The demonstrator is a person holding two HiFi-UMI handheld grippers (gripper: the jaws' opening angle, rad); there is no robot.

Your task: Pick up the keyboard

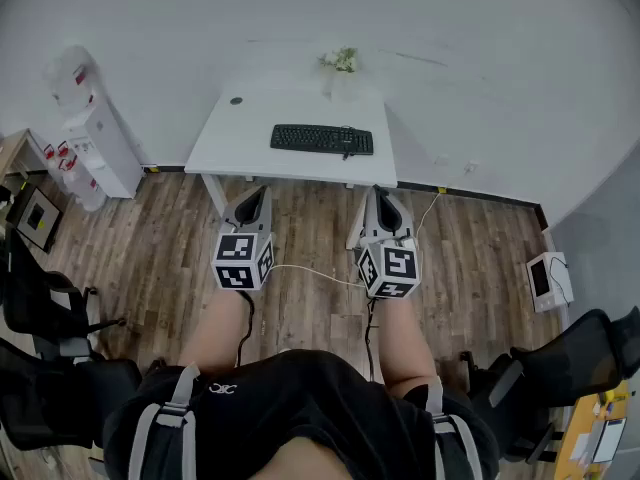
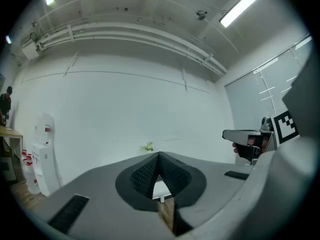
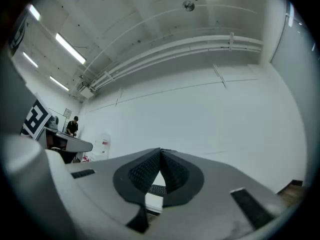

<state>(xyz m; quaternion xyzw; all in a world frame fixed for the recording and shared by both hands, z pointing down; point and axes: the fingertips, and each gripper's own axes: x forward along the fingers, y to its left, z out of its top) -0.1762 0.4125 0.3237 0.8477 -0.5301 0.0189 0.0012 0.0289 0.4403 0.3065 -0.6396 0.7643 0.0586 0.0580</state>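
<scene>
Since my left tool (image 1: 261,192) and right tool (image 1: 379,192) are both clenched empty, I should approach the keyboard (image 1: 321,139) at 12 o'clock on the table (image 1: 240,148), opening both early.

White wall (image 1: 480,28) spans top of frame. Wood-plank floor (image 1: 150,258) below it. White table (image 1: 230,143) upper centre, against wall. Water dispenser (image 1: 100,143) upper left. Black office chair (image 1: 40,298) lower left; second chair (image 1: 570,358) lower right. Ceiling strip light (image 2: 242,5) lit.
</scene>
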